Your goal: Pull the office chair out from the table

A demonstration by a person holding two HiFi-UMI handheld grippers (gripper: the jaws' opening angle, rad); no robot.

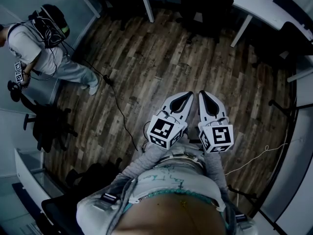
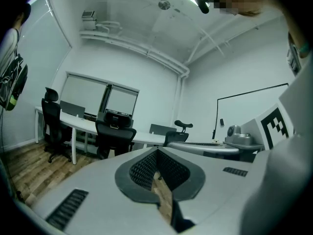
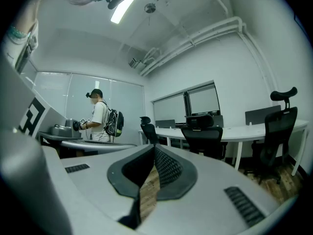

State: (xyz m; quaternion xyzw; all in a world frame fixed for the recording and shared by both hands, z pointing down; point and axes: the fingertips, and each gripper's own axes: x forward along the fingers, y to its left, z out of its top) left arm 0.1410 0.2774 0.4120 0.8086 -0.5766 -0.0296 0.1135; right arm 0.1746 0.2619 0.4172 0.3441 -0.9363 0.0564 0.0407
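Black office chairs stand tucked at the long white table (image 1: 254,5) across the wooden floor; one office chair (image 1: 203,11) is straight ahead. In the left gripper view this chair (image 2: 115,137) sits at the table (image 2: 85,125), with another chair (image 2: 53,126) to its left. The right gripper view shows the same chair (image 3: 204,133) and a further chair (image 3: 276,131). My left gripper (image 1: 187,96) and right gripper (image 1: 203,94) are held side by side near my chest, far from the chairs. The left gripper (image 2: 157,152) and right gripper (image 3: 155,149) are both shut with nothing between the jaws.
Another person (image 1: 46,53) with a backpack stands at the left, trailing a cable (image 1: 117,104) over the floor. That person (image 3: 100,119) also shows in the right gripper view. More dark chairs (image 1: 46,126) and a table edge (image 1: 27,173) are at my lower left.
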